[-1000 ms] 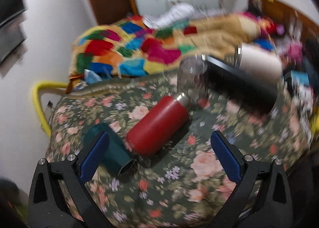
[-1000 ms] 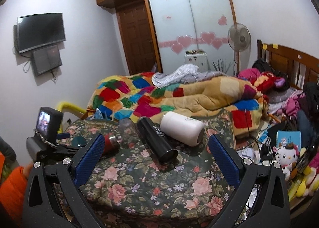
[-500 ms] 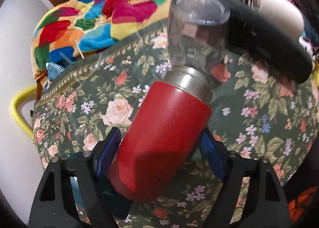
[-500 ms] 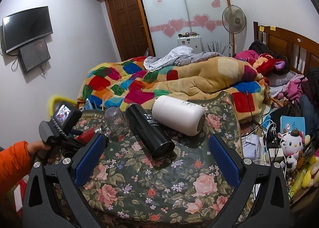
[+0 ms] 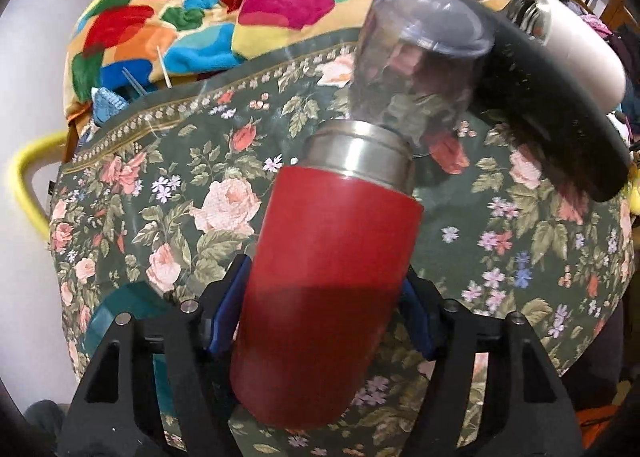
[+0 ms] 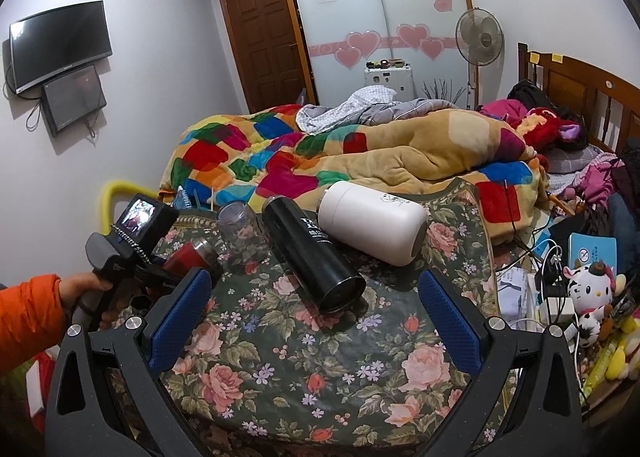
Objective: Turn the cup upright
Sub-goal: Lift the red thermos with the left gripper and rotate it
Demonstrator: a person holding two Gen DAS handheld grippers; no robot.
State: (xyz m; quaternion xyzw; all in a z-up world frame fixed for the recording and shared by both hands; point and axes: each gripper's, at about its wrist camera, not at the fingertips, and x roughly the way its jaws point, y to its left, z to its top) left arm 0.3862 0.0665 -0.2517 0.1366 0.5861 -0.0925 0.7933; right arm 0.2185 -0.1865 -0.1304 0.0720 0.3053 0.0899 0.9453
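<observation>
A red cup with a steel rim (image 5: 328, 269) lies on its side on the floral tablecloth (image 5: 168, 193), its mouth pointing away from me. My left gripper (image 5: 320, 309) is shut on its body, blue pads pressed to both sides. The red cup also shows in the right wrist view (image 6: 188, 255), held by the left gripper (image 6: 132, 265). My right gripper (image 6: 312, 321) is open and empty above the near part of the table.
A clear glass (image 5: 416, 65) stands upside down just beyond the red cup's mouth. A black flask (image 6: 316, 257) and a white flask (image 6: 372, 223) lie on their sides. A teal cup (image 5: 120, 317) lies left of the gripper. A bed with a patchwork blanket (image 6: 320, 153) is behind.
My left gripper moved forward over the red cup and closed its fingers onto the cup's body. The right gripper drifted slightly closer to the table and stayed open.
</observation>
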